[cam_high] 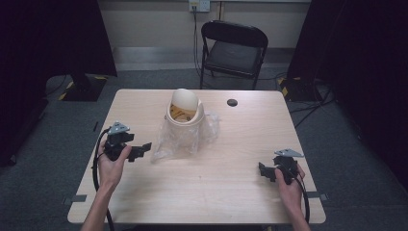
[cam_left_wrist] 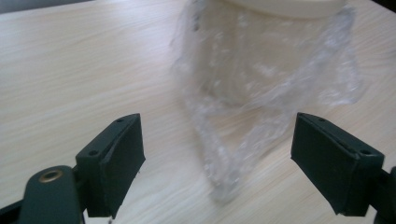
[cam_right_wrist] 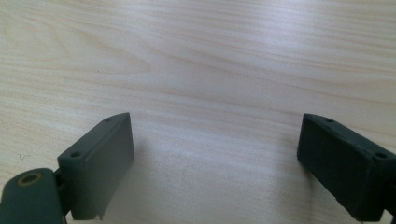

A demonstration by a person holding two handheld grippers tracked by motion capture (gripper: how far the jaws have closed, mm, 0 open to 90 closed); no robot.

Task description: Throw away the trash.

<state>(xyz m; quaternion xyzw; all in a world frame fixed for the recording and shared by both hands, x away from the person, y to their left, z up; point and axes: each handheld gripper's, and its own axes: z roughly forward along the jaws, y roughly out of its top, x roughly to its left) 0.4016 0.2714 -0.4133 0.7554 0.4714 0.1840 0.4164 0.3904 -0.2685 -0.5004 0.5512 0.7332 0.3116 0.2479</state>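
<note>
Nearest the lens, two forearms entering from the bottom edge, each hand wrapped round a black two-jaw gripper. Beneath everything, pale wood-grain rectangular table, bare across its near half, leaving free working room. Toward the far middle, small cream plastic bin with a domed swing lid, upright, standing inside a crumpled clear plastic bag; film bunched loosely round the bin's lower body and spilling onto the tabletop toward the person's left, probably a liner half on or half off, so loose edge lies within easy reach. Left gripper held level just beside that spilled edge, jaws pointed at the film and standing wide apart, nothing pinched; in the left gripper view a drooping fold of bag hangs in the gap between the pads, apparently touched by neither. Wrist roughly straight, forearm angled in from the lower left. Likely lined up for a pinch on the film. Right gripper well apart from bin and bag, near the right edge, jaws released and wide over bare wood, hand resting low, seemingly parked. Smallest: dark round cable port behind the bin.
</note>
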